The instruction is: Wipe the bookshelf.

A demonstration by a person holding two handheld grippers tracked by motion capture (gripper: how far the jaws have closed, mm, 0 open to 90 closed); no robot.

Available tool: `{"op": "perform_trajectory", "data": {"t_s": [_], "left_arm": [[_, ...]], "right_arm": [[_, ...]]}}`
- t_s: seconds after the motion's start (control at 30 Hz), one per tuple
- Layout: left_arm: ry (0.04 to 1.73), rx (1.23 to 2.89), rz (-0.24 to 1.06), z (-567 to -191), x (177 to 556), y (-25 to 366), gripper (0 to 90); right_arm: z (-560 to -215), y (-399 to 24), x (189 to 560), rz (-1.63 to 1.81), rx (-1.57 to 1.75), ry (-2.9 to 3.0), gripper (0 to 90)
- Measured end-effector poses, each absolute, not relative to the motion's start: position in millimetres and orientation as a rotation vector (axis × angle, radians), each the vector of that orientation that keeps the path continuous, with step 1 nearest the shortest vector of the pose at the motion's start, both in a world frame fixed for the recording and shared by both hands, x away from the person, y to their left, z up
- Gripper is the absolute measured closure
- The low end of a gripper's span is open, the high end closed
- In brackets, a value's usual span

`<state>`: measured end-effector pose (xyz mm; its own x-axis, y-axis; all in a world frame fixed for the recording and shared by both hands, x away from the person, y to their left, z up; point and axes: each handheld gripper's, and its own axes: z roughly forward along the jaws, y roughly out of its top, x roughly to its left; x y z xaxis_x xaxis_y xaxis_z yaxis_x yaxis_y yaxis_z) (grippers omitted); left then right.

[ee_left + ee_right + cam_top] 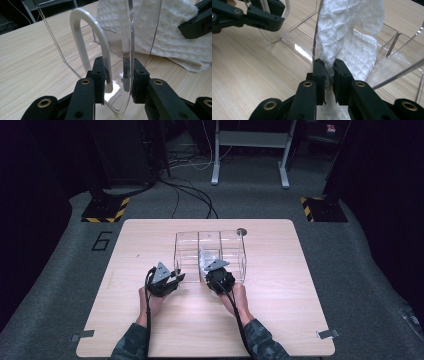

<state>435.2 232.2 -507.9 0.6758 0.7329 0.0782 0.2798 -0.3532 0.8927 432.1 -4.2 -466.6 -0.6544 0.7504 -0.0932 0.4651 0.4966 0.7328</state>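
Observation:
A clear plastic box (186,236) with three compartments stands mid-table. My left gripper (176,276) is at the box's near left corner. In the left gripper view its jaws (116,72) are shut on a white U-shaped loop (82,32) and the clear wall (128,37) together. My right gripper (212,266) is at the middle compartment's front, shut on a white waffle cloth (344,32) that hangs upright between its pads (327,67). The cloth (206,255) rises above the box's rim and bunches against the wall (160,37). The left gripper (262,17) shows at the upper left of the right gripper view.
A small grey disc (242,231) lies at the table's back edge. Bare wood stretches left, right and in front of the box. Past the table, cables (190,195), a white stand (250,150) and two yellow-black striped bases (106,212) are on the grey floor.

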Motion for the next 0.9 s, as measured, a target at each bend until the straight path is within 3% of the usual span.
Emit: {"op": "perform_trajectory", "data": {"t_s": [0.53,0.9], "left_arm": [[0.791,1.928,0.592,-508,435,232,70.1],[0.792,1.925,0.602,-508,435,231,70.1]], "right_arm": [[-450,-34,417,1.074,1.062,2.269,81.5],[-416,-41,415,1.168,1.044,2.167,81.6]]}}
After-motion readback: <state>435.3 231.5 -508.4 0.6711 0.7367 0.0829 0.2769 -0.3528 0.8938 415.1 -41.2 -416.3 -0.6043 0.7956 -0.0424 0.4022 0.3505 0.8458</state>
